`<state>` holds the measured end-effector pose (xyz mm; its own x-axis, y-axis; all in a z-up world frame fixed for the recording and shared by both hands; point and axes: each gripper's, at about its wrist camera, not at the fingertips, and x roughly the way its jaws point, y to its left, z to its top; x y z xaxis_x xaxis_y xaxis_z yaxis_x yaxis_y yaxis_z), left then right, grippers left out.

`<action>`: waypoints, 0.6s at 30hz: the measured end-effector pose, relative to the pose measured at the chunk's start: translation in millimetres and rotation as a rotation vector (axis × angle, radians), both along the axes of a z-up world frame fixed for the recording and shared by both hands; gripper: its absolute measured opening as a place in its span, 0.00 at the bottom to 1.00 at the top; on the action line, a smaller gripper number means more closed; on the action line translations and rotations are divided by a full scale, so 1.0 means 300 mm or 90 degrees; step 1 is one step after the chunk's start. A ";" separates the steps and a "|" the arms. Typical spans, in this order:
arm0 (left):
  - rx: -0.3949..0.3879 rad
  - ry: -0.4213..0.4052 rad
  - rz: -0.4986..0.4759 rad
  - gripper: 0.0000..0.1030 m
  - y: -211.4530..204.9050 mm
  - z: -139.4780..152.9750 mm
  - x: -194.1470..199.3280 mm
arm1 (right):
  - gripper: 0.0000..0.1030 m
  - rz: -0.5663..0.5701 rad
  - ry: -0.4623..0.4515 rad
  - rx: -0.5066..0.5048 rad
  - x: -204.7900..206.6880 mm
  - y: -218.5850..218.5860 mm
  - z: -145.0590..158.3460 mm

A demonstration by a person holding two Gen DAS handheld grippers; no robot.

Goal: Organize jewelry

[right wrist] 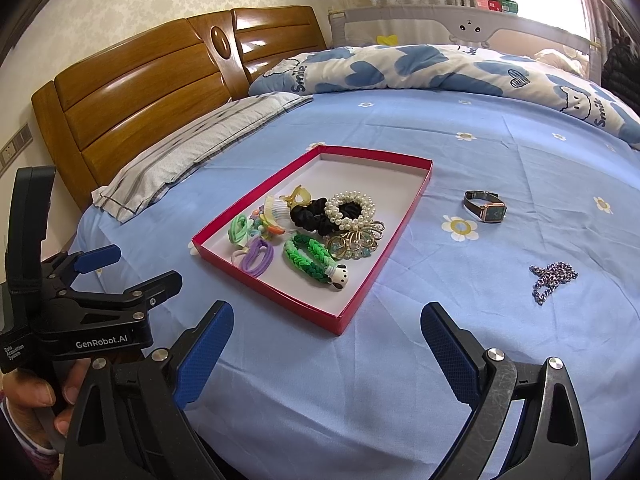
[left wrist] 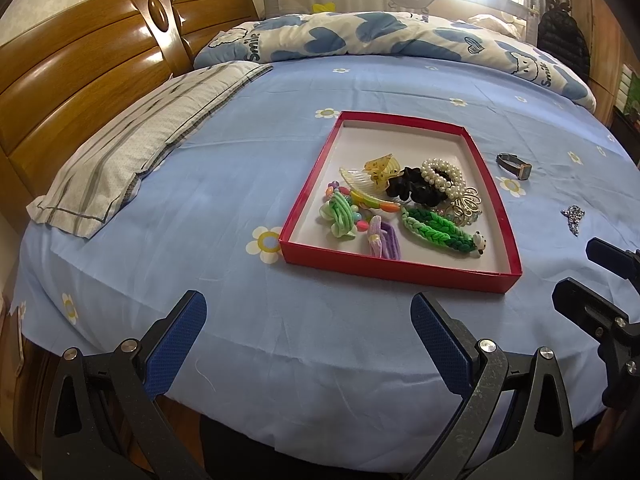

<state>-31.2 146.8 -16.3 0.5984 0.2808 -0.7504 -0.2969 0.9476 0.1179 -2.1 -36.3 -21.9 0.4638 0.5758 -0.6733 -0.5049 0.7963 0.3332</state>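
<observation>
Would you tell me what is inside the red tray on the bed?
The red tray holds hair ties, a pearl scrunchie, a black scrunchie, claw clips and a green braided band. Whatever lies beneath the pile is covered.

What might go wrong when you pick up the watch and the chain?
The silver chain lies in a loose heap on the soft sheet, so the open right gripper may pinch fabric or drop part of it. The watch could snag the crowded pile in the red tray.

We see both grippers, left gripper (left wrist: 308,340) and right gripper (right wrist: 327,344), with black frames, silver screws and textured blue pads (right wrist: 202,356). White "GenRobot.AI" lettering sits lower left; a patterned purple sleeve (right wrist: 16,440) shows below.
</observation>
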 end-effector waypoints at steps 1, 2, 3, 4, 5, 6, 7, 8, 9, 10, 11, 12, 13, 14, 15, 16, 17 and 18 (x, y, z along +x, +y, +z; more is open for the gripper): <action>0.000 0.000 0.000 1.00 0.000 0.001 0.000 | 0.93 0.000 0.000 0.000 0.000 0.000 0.000; 0.001 0.000 0.000 1.00 0.000 0.000 0.000 | 0.93 0.000 0.000 0.000 0.000 -0.001 0.000; 0.001 0.000 0.000 1.00 0.000 0.000 0.000 | 0.93 0.000 0.000 0.000 0.000 -0.001 -0.001; 0.000 0.000 0.000 1.00 -0.001 0.000 0.000 | 0.93 0.000 0.000 0.000 0.000 -0.001 -0.001; -0.001 0.000 0.000 1.00 0.000 0.000 0.000 | 0.93 0.000 0.001 0.000 0.001 -0.001 -0.001; -0.001 0.000 -0.001 1.00 -0.001 -0.001 0.000 | 0.93 0.000 0.001 0.000 0.001 -0.001 -0.001; 0.000 0.000 -0.001 1.00 -0.002 0.000 0.001 | 0.93 -0.001 0.001 0.000 0.000 -0.001 -0.001; 0.001 0.001 -0.002 1.00 -0.002 -0.003 0.002 | 0.93 -0.001 0.002 0.001 0.000 -0.001 -0.002; 0.000 0.001 -0.003 1.00 -0.002 -0.004 0.003 | 0.93 -0.002 0.002 0.001 -0.001 0.000 -0.001; 0.000 0.002 -0.004 1.00 -0.003 -0.006 0.004 | 0.93 -0.002 0.002 0.001 -0.001 -0.001 -0.002; 0.000 0.002 -0.004 1.00 -0.003 -0.007 0.004 | 0.93 -0.002 0.002 0.001 -0.001 -0.001 -0.002; 0.000 0.002 -0.004 1.00 -0.003 -0.008 0.004 | 0.93 -0.002 0.002 0.001 -0.001 -0.001 -0.002; 0.000 0.002 -0.004 1.00 -0.003 -0.008 0.004 | 0.93 -0.002 0.002 0.001 -0.001 -0.001 -0.002; 0.000 0.002 -0.004 1.00 -0.003 -0.008 0.004 | 0.93 -0.002 0.002 0.001 -0.001 -0.001 -0.002; 0.000 0.002 -0.004 1.00 -0.003 -0.007 0.004 | 0.93 -0.002 0.003 0.001 0.000 -0.001 -0.002; 0.000 0.003 -0.004 1.00 -0.004 -0.007 0.004 | 0.93 -0.002 0.003 0.001 -0.001 -0.001 -0.003; 0.001 0.003 -0.004 1.00 -0.004 -0.009 0.005 | 0.93 -0.002 0.003 0.001 0.000 -0.001 -0.002; 0.001 0.002 -0.004 1.00 -0.003 -0.009 0.005 | 0.93 -0.002 0.003 0.001 0.000 -0.001 -0.002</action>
